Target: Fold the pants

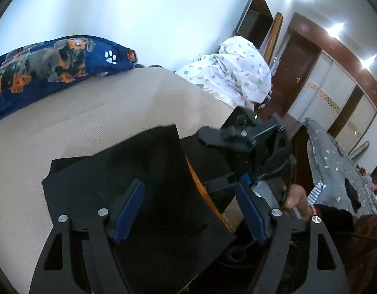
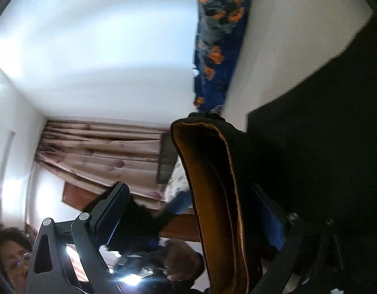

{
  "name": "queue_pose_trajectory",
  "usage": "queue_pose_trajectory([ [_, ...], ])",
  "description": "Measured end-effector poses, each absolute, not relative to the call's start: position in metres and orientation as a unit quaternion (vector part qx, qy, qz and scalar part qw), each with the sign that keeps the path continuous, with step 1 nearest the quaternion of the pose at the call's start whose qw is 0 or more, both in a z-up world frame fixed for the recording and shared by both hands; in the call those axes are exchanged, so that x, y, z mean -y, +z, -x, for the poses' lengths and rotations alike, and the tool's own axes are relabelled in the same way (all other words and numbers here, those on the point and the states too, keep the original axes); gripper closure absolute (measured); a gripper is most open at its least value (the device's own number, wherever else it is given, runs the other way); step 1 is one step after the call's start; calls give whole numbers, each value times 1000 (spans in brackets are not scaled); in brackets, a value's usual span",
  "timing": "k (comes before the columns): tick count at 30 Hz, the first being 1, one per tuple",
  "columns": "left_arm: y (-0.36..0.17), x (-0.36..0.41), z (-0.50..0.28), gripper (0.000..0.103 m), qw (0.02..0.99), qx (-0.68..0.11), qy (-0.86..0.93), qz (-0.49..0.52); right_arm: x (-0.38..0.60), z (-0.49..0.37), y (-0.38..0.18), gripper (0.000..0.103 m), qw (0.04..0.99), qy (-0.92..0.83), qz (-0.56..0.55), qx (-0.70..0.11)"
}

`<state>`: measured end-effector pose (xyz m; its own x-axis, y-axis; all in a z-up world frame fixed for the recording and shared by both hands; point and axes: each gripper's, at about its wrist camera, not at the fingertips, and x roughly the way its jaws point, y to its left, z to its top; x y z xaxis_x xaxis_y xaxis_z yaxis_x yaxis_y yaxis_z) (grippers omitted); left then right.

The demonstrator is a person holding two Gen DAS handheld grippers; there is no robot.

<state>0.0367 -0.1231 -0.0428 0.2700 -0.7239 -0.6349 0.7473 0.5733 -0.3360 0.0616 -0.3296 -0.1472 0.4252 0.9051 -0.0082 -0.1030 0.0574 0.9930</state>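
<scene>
The black pants lie folded on the beige bed; an orange lining edge shows at their lifted right side. My left gripper is open just above the pants, its blue pads either side of the cloth, holding nothing. The right gripper shows beyond it at the pants' right edge. In the right wrist view the pants' lifted fold with its orange inside hangs between the fingers of my right gripper, whose jaws stand wide apart. The view is tilted sideways.
A blue dog-print blanket lies at the bed's far left. A white patterned sheet is heaped at the far right. A wardrobe and a grey cloth stand to the right. A person and curtains show in the right wrist view.
</scene>
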Motion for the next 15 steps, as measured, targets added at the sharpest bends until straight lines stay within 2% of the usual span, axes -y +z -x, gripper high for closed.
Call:
queue_pose_trajectory([
  [6, -52, 79, -41, 26, 826, -393, -403, -8, 323, -66, -140, 9, 680, 357, -488, -414],
  [7, -58, 66, -43, 26, 832, -398, -386, -5, 320, -67, -139, 14, 690, 350, -468, -426],
  [9, -69, 45, -45, 26, 839, -408, -361, 10, 315, -69, -138, 35, 706, 335, -434, -449],
  [11, -80, 29, -48, 26, 841, -418, -343, 29, 312, -72, -144, 81, 707, 321, -417, -472],
  [12, -86, 21, -50, 26, 841, -426, -332, 41, 313, -73, -146, 85, 705, 318, -416, -478],
  [15, -96, 2, -51, 26, 840, -437, -314, 71, 316, -72, -141, 86, 719, 314, -404, -470],
])
